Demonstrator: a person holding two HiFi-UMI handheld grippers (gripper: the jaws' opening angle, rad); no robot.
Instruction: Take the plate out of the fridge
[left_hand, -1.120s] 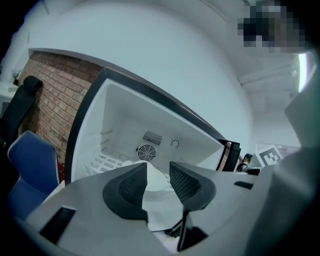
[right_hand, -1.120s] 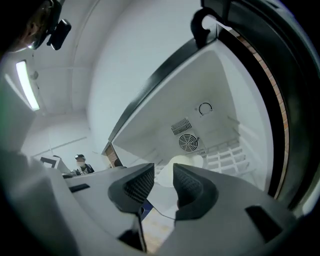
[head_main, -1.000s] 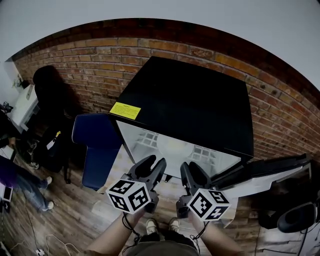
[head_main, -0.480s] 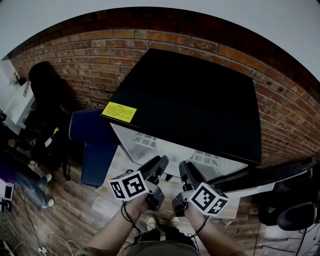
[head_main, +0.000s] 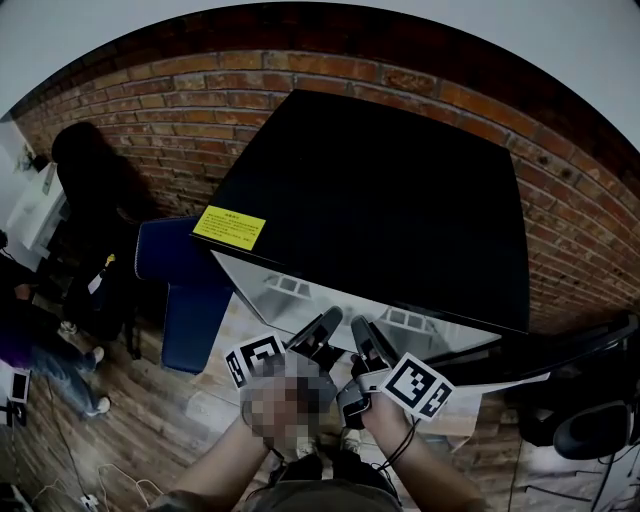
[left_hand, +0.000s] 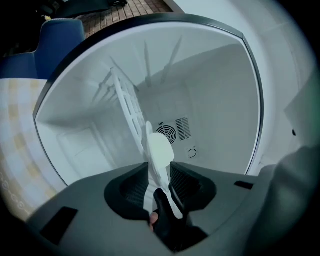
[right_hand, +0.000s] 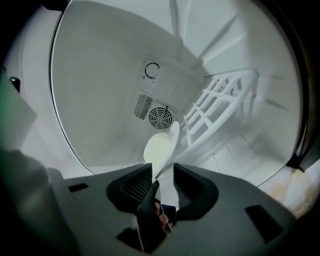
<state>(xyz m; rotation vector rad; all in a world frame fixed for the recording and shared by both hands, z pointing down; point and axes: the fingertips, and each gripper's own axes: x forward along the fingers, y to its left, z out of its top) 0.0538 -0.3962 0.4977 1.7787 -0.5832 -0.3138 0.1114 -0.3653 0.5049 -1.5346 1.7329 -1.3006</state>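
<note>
White smooth plate (left_hand: 159, 150), slatted rack (left_hand: 127, 107).

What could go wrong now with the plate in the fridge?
On the left gripper the fingers are closing with only the thin edge of the plate between them, not yet pinched; it might slip and drop. The right gripper sits close beside, so the two could bump. The plate could also snag on the white shelf.

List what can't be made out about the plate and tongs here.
1. Left gripper view: the plate is edge-on, so whether its rim sits between the closing left tongs is unclear.
2. Head view: the fridge top overhangs the plate; a blurred patch partly covers the left tongs.
</note>
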